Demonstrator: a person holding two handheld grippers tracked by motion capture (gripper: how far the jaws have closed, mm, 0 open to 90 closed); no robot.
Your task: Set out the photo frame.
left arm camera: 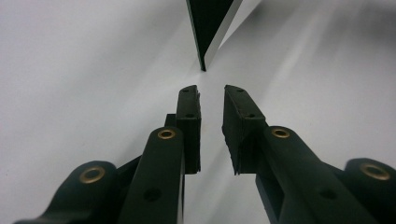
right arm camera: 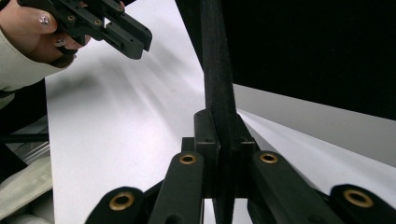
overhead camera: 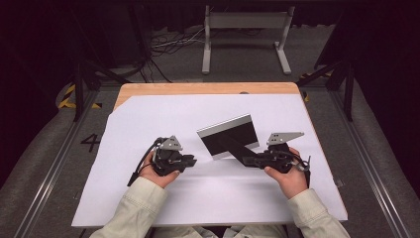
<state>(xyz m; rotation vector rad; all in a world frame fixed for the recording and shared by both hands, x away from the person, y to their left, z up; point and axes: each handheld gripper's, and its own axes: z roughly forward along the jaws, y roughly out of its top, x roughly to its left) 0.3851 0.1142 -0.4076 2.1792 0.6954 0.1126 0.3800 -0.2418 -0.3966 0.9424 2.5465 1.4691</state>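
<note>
A flat rectangular panel [overhead camera: 229,135] with a black face and a silver band stands tilted on the white sheet, leaning toward the far side. A thin black strip [overhead camera: 236,146] runs from its back down to my right gripper [overhead camera: 246,159], which is shut on it. The right gripper view has the strip [right arm camera: 215,60] edge-on between the pads of my right gripper [right arm camera: 223,121], with the panel's dark face [right arm camera: 317,46] to the right. My left gripper [overhead camera: 193,161] rests on the sheet left of the panel. Its jaws [left arm camera: 211,91] stand slightly apart with nothing between them, pointing at the panel's lower corner [left arm camera: 208,23].
A large white sheet [overhead camera: 148,119] covers most of the wooden table [overhead camera: 198,88]. Beyond the table's far edge a grey metal stand [overhead camera: 245,22] and cables lie on the floor. The other hand's gripper [right arm camera: 135,39] appears at the upper left of the right gripper view.
</note>
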